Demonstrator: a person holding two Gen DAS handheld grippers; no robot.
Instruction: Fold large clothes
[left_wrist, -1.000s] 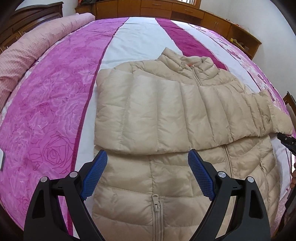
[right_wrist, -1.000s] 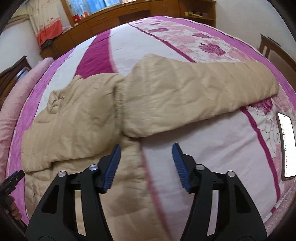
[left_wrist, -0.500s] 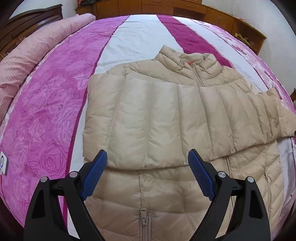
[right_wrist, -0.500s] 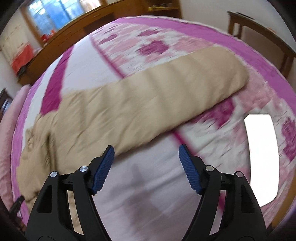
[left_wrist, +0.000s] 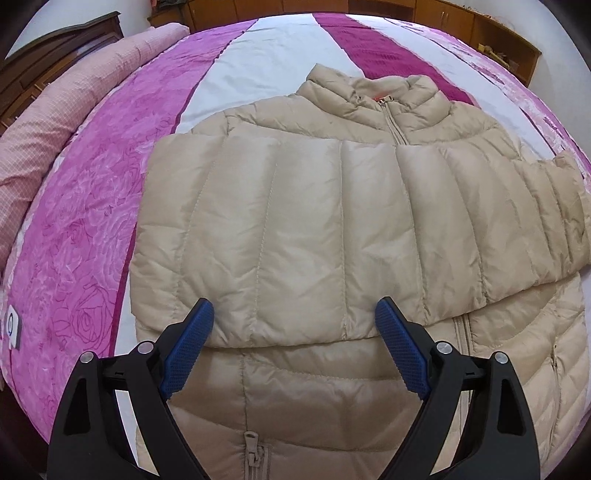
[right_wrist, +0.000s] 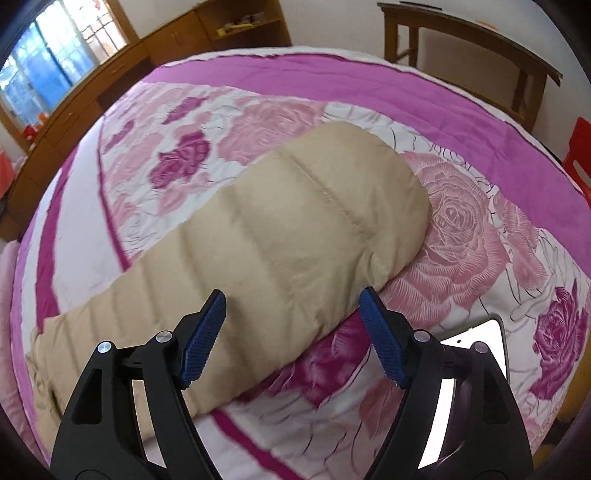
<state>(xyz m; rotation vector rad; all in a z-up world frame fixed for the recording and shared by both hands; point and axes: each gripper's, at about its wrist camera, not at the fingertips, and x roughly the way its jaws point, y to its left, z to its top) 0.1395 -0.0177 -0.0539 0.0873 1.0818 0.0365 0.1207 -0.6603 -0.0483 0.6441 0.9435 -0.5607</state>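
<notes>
A beige quilted puffer jacket (left_wrist: 314, 373) lies front up on the bed, zipper closed, collar at the far end. One sleeve (left_wrist: 332, 236) is folded flat across its chest. My left gripper (left_wrist: 293, 325) is open and empty, hovering over the lower edge of that folded sleeve. In the right wrist view the other sleeve (right_wrist: 295, 236) stretches out sideways over the bedspread, its cuff end at the upper right. My right gripper (right_wrist: 293, 306) is open and empty just above that sleeve near the cuff.
The bed has a pink, magenta and white rose bedspread (left_wrist: 81, 229). A pink bolster (left_wrist: 48, 122) lies along the left edge. A lit phone (right_wrist: 469, 373) lies on the bed by the right gripper. Wooden cabinets (right_wrist: 122, 62) and a wooden table (right_wrist: 480, 48) stand beyond the bed.
My left gripper has moved forward over the jacket toward the folded sleeve. My right gripper has swung right along the outstretched sleeve to its cuff end. Both stay open.
</notes>
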